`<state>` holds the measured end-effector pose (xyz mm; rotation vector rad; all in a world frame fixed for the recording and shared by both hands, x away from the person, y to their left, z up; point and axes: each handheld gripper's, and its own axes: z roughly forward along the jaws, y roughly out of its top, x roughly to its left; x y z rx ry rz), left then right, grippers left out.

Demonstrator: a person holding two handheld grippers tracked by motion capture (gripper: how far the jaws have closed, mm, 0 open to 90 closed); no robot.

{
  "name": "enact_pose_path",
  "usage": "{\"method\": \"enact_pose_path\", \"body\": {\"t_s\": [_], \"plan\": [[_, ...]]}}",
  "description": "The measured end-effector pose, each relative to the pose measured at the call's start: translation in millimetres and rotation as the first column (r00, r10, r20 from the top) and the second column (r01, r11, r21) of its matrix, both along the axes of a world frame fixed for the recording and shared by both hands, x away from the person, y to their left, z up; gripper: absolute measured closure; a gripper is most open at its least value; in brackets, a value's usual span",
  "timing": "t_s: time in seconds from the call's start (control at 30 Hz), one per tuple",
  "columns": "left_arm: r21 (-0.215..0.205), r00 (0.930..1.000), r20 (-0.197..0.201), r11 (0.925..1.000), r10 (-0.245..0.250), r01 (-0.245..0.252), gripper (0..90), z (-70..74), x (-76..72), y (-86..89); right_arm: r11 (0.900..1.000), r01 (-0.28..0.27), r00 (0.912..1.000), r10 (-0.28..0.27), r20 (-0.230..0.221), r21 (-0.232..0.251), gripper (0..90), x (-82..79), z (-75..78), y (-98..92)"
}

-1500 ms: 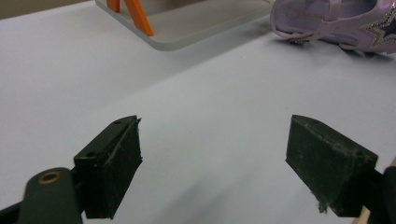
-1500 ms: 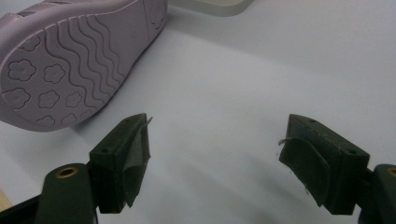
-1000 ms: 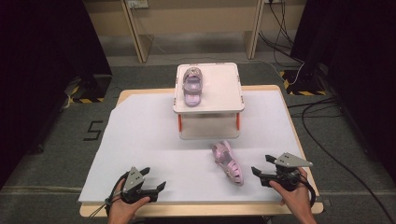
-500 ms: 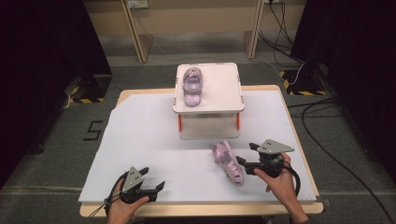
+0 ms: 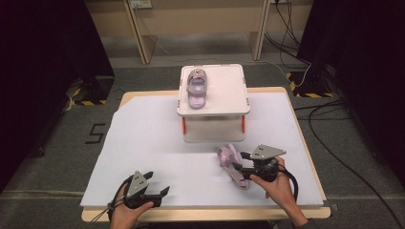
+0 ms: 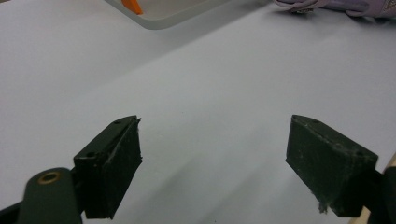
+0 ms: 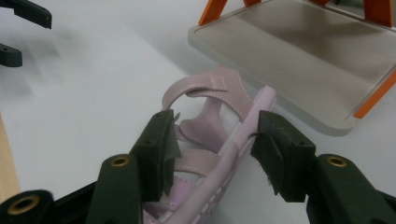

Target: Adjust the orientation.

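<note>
A pink sandal [image 5: 228,157] lies on its side on the white table cover, in front of the white stand [image 5: 224,90]. My right gripper [image 5: 240,169] reaches it from the right. In the right gripper view its jaws [image 7: 215,140] press the sandal [image 7: 219,93] from both sides, one at the straps and one at the sole edge. A second pink sandal [image 5: 196,87] rests on top of the stand, at its left side. My left gripper [image 5: 155,186] sits near the front edge of the table, open, with nothing between its jaws [image 6: 212,154].
The stand has orange legs [image 7: 212,11] and a lower shelf [image 7: 299,56] just behind the held sandal. The wooden table edge [image 5: 305,143] borders the white cover [image 5: 143,138]. Cables [image 5: 325,114] lie on the floor at the right.
My right gripper has moved left from the table's right side to the sandal, and its jaws now grip it. The left gripper has stayed still.
</note>
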<state>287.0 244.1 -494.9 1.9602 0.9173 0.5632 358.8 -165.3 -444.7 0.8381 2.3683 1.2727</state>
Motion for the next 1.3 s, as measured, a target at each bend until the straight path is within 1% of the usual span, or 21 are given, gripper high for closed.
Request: {"method": "enact_pose_path", "body": {"t_s": [0.1,0.17,0.2,0.3,0.37,0.43,0.53,0.57,0.63,0.7,0.8,0.83,0.9,0.97,1.0,1.03,1.1,1.13,1.17,1.23,1.3], "plan": [[0.006,1.0,0.0,1.0,-0.004,0.004,17.5,-0.1,-0.4,-0.3,1.0,0.022,0.9997,-0.022,-0.007,0.006,49.5,-1.0,0.8,-5.8],[0.006,1.0,0.002,1.0,-0.006,0.006,17.8,0.2,-0.8,-0.6,0.998,0.047,0.9979,-0.045,-0.047,0.044,51.1,-1.0,-1.3,-14.0],[0.006,1.0,0.002,1.0,-0.006,0.006,17.8,0.2,-0.8,-0.6,0.998,0.047,0.9979,-0.045,-0.047,0.044,51.1,-1.0,-1.3,-14.0],[0.008,1.0,0.003,0.9999,-0.009,0.009,17.9,-0.1,-0.8,-1.5,0.991,0.083,0.9922,-0.073,-0.102,0.101,52.8,-0.5,-6.1,-23.6],[0.01,0.9999,0.004,0.9999,-0.01,0.01,18.0,-0.1,-0.9,-1.7,0.988,0.1,0.9895,-0.087,-0.116,0.116,52.8,0.4,-8.0,-27.9],[0.011,0.9999,0.004,0.9999,-0.01,0.01,18.0,-0.2,-0.8,-1.5,0.985,0.124,0.9869,-0.11,-0.118,0.119,53.3,1.5,-8.6,-32.7],[0.009,0.9999,0.004,0.9999,-0.01,0.01,18.0,-0.1,-0.8,-1.5,0.979,0.152,0.9807,-0.132,-0.145,0.139,54.9,4.2,-11.5,-40.4],[0.01,0.9999,0.004,0.9999,-0.011,0.011,18.0,-0.1,-0.9,-1.6,0.975,0.161,0.977,-0.136,-0.164,0.154,55.8,4.8,-13.3,-42.9],[0.01,0.9999,0.004,0.9999,-0.013,0.013,18.1,-0.1,-1.1,-1.8,0.972,0.169,0.9751,-0.141,-0.171,0.161,58.4,5.1,-14.9,-45.8],[0.012,0.9999,0.004,0.9998,-0.013,0.013,18.3,-0.2,-1.0,-2.0,0.97,0.188,0.9702,-0.159,-0.183,0.157,58.4,4.6,-16.4,-49.1],[0.016,0.9999,0.005,0.9998,-0.014,0.014,18.4,-0.1,-1.2,-1.9,0.967,0.21,0.9652,-0.182,-0.188,0.141,58.7,3.0,-17.9,-56.9],[0.016,0.9999,0.005,0.9998,-0.014,0.014,18.4,0.0,-1.3,-1.9,0.967,0.21,0.9652,-0.182,-0.188,0.141,58.7,3.0,-17.9,-56.9],[0.02,0.9998,0.006,0.9997,-0.017,0.016,18.3,0.0,-1.3,-2.0,0.967,0.217,0.9625,-0.19,-0.194,0.132,59.5,1.4,-18.9,-60.9],[0.021,0.9998,0.006,0.9996,-0.02,0.02,18.3,0.0,-1.4,-2.4,0.969,0.215,0.9622,-0.19,-0.195,0.119,60.4,-0.7,-19.4,-64.0],[0.023,0.9998,0.008,0.9995,-0.02,0.02,18.3,0.0,-1.3,-2.5,0.972,0.213,0.9618,-0.191,-0.197,0.101,60.7,-3.4,-19.7,-66.2],[0.026,0.9998,0.007,0.9995,-0.021,0.021,18.3,-0.1,-1.4,-2.6,0.972,0.213,0.9618,-0.191,-0.197,0.101,60.7,-3.4,-19.7,-66.2],[0.029,0.9998,0.004,0.9994,-0.021,0.021,18.3,-0.5,-1.4,-3.0,0.977,0.199,0.9642,-0.181,-0.194,0.08,59.9,-7.7,-19.9,-67.9],[0.028,0.9998,0.005,0.9994,-0.021,0.02,18.3,-0.5,-1.6,-3.1,0.977,0.199,0.9642,-0.181,-0.194,0.08,59.9,-7.7,-19.9,-67.9],[0.026,0.9998,0.006,0.9994,-0.021,0.02,18.4,-0.4,-1.6,-3.1,0.979,0.196,0.9644,-0.181,-0.193,0.064,58.6,-9.6,-19.0,-68.1],[0.029,0.9998,0.007,0.9994,-0.021,0.02,18.4,-0.2,-1.6,-2.9,0.981,0.195,0.9659,-0.189,-0.177,0.017,55.4,-13.6,-16.4,-68.2],[0.029,0.9998,0.007,0.9994,-0.021,0.021,18.4,-0.2,-1.5,-2.7,0.982,0.188,0.9708,-0.19,-0.146,-0.032,50.1,-20.3,-10.0,-68.6]]}}
